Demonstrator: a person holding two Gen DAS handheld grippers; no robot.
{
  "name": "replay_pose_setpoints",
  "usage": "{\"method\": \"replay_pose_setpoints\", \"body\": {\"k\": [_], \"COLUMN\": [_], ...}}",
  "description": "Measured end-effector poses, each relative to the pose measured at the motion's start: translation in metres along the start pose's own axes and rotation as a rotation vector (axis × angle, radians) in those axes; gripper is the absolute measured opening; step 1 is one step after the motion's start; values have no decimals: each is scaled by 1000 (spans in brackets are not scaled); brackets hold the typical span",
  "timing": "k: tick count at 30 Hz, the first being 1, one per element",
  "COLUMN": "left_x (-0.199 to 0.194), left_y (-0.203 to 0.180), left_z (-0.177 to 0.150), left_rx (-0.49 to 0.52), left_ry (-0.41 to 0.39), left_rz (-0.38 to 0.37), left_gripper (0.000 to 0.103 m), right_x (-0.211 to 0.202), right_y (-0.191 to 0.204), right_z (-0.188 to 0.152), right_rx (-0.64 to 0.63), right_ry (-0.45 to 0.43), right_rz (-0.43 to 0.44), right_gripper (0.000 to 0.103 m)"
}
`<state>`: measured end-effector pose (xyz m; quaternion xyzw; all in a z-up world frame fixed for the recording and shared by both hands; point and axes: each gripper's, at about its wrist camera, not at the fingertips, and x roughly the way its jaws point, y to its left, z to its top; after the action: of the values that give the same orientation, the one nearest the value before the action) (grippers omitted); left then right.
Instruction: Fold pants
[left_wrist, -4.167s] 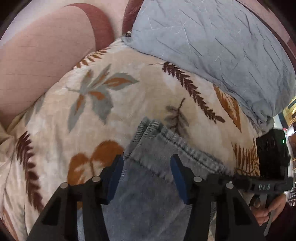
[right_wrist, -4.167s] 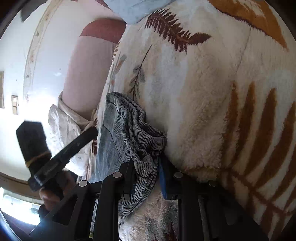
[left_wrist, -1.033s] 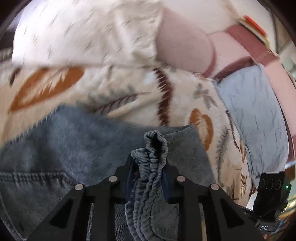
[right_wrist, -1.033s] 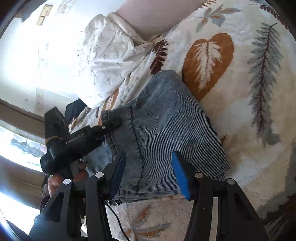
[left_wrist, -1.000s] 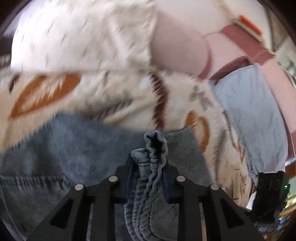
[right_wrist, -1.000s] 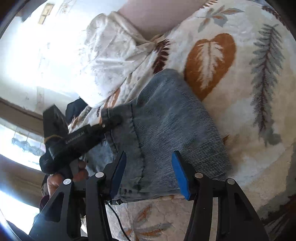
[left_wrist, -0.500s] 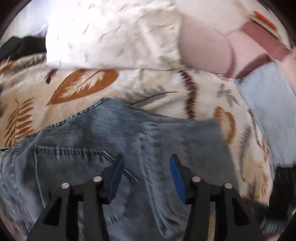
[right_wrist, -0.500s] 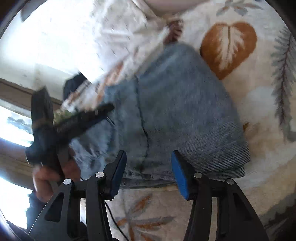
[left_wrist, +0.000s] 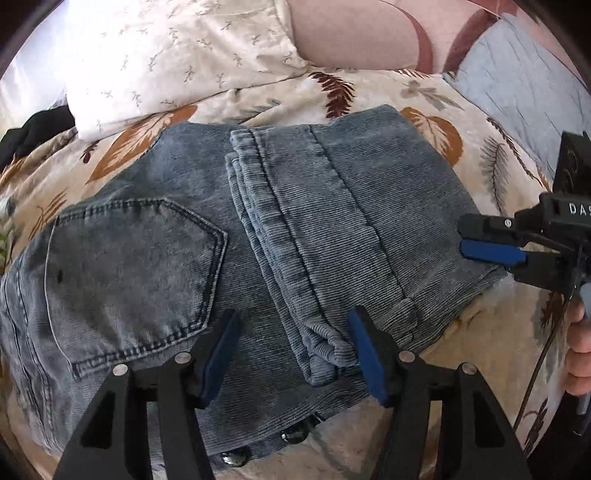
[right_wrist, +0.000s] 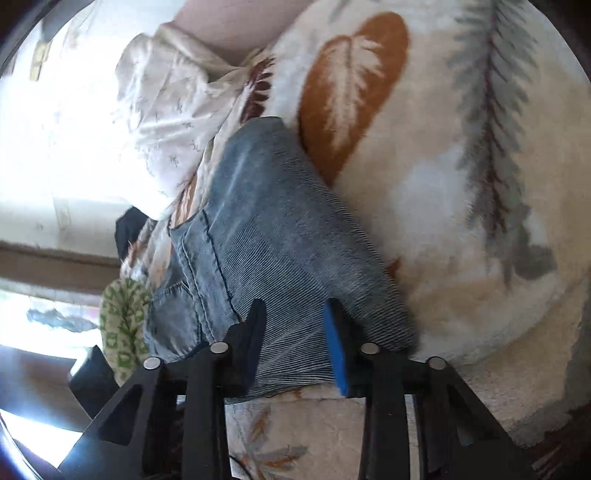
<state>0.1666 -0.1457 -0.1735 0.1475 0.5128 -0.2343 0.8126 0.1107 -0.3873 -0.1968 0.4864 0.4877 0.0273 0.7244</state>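
The jeans (left_wrist: 258, 236) lie on the bed's leaf-print blanket (left_wrist: 436, 125), legs already brought over the seat so the hems rest beside the back pocket (left_wrist: 133, 280); I judge one fold done, and at least one more is left before the bundle is compact.

My left tongs (left_wrist: 291, 354) have just been opening; the pads stand apart above the denim, the hem's corner between them but not pressed. My right tongs (right_wrist: 295, 339) have just been closing. They hang at the folded edge nearest that camera with a gap between the pads, and I see no cloth pinched, so I read them as apart with nothing held.

Around the jeans: a white sprigged pillow (left_wrist: 166, 59) just behind them, a pale blue pillow (left_wrist: 528, 92) at the far right, a dark garment (left_wrist: 33, 129) at the left edge, and something green-patterned (right_wrist: 122, 332) near the waistband. None lies on the denim, so nothing looks likely to block the next fold.
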Motion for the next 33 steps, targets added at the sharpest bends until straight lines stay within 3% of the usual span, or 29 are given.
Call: {"method": "replay_pose_setpoints", "body": {"k": [4,7,12,15,18,20,22,24,28,31,33], "left_x": [0,-1,-29,-69,-110,-128,-138,-142,-138,-134,-129], "left_y": [3,4,38,62,90,113,134,154,188,202,207], "left_z": [-3,-5,-17,-34,-67,-92,-119,-141,-161,-167,-167], "left_rx": [-4,-44,-237,-259,-265,-296,-342,-406,-571,-675,-704], "left_ry": [-15,-19,-84,-159,-231,-266,-271,-271,-266,-295,-305], "left_rz": [10,-1,-154,-100,14,93,200,254,296,243,252], "left_gripper": [66,67,66,65,65,71,71,71,73,77,81], "right_x": [-1,1,0,-10,-20,-25,-27,-24,-3,20,39], "right_y": [-11,-19,-2,14,42,61,79,99,129,156,182], "right_z": [1,1,-8,-16,-27,-35,-47,-63,-88,-100,-106], "right_rx": [33,49,-65,-116,-232,-303,-366,-444,-513,-556,-596], "right_ry": [4,2,-48,-102,-183,-206,-226,-234,-150,-80,-22], "right_rz": [-14,-20,-89,-140,-195,-164,-109,-88,-13,-11,-24], "right_gripper": [2,0,0,7,11,11,11,11,15,22,22]}}
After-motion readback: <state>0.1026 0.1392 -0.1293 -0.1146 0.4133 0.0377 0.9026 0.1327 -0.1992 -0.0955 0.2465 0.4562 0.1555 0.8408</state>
